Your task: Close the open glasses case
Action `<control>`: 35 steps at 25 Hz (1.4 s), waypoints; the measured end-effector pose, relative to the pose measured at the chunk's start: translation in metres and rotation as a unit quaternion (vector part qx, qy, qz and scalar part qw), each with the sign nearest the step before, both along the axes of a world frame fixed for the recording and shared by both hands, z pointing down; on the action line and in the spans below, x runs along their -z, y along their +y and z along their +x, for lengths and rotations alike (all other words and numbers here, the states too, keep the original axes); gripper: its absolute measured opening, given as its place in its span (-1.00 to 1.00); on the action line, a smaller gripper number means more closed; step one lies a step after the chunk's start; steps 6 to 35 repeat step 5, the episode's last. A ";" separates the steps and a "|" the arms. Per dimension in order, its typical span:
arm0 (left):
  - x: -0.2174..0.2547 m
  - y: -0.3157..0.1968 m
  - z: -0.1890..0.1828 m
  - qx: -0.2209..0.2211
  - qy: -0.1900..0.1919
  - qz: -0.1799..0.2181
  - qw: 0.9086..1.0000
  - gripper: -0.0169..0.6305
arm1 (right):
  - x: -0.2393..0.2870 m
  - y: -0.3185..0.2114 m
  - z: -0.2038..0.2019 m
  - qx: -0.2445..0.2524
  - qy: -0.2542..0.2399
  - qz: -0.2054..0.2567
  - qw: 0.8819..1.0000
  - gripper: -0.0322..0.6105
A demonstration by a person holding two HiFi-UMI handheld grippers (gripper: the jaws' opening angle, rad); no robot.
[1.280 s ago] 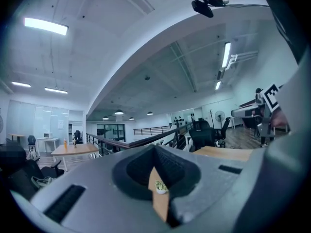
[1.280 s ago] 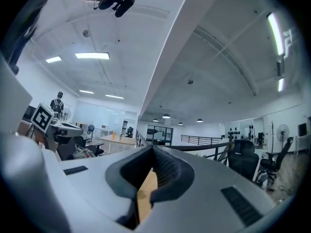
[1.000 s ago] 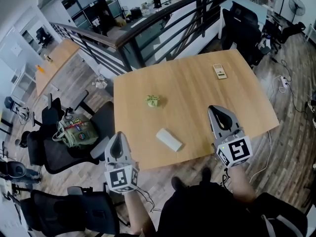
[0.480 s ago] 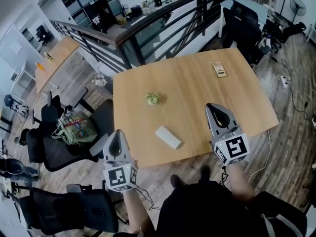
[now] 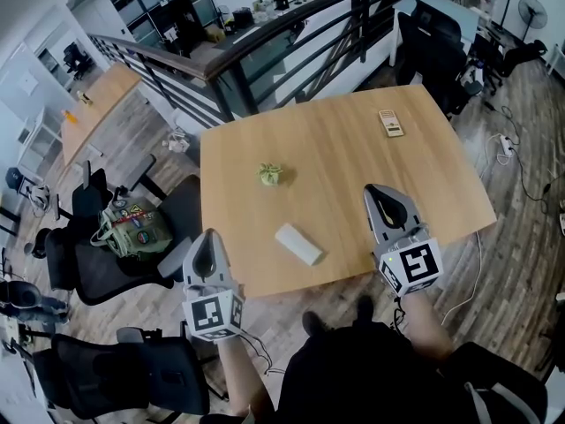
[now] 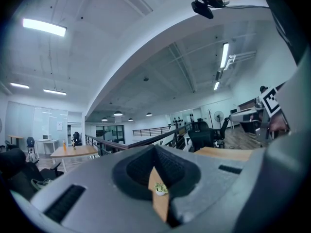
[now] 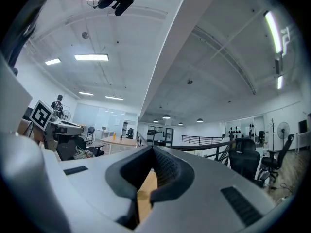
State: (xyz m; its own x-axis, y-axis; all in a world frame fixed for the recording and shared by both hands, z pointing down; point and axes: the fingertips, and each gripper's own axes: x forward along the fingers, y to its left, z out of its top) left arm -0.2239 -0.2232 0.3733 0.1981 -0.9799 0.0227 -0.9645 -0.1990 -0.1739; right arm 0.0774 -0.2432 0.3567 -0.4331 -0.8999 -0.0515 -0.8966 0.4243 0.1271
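Observation:
A white oblong glasses case [image 5: 298,244] lies on the wooden table [image 5: 344,162] near its front edge; from the head view I cannot tell whether its lid is up. My left gripper [image 5: 208,237] hangs off the table's front left corner, to the left of the case, its jaws together and empty. My right gripper [image 5: 379,191] is over the table's front right part, to the right of the case, also shut with nothing held. In the left gripper view the left gripper's [image 6: 155,147] jaws meet. The right gripper's [image 7: 154,150] jaws meet in the right gripper view.
A small green potted plant [image 5: 270,174] stands mid-table, also seen between the left jaws as the plant [image 6: 160,189]. A remote-like device [image 5: 391,123] lies at the far right. Office chairs [image 5: 132,237] stand left of the table, and a black railing [image 5: 291,42] runs behind it.

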 end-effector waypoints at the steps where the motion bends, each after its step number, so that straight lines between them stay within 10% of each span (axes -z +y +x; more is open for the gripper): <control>1: 0.000 0.000 0.000 0.000 -0.001 0.000 1.000 -0.95 | 0.000 0.000 -0.001 0.001 0.000 -0.001 1.000 -0.85; 35: 0.000 0.000 0.001 0.000 0.001 0.000 1.000 -0.95 | -0.002 -0.001 -0.005 0.007 0.002 0.000 1.000 -0.85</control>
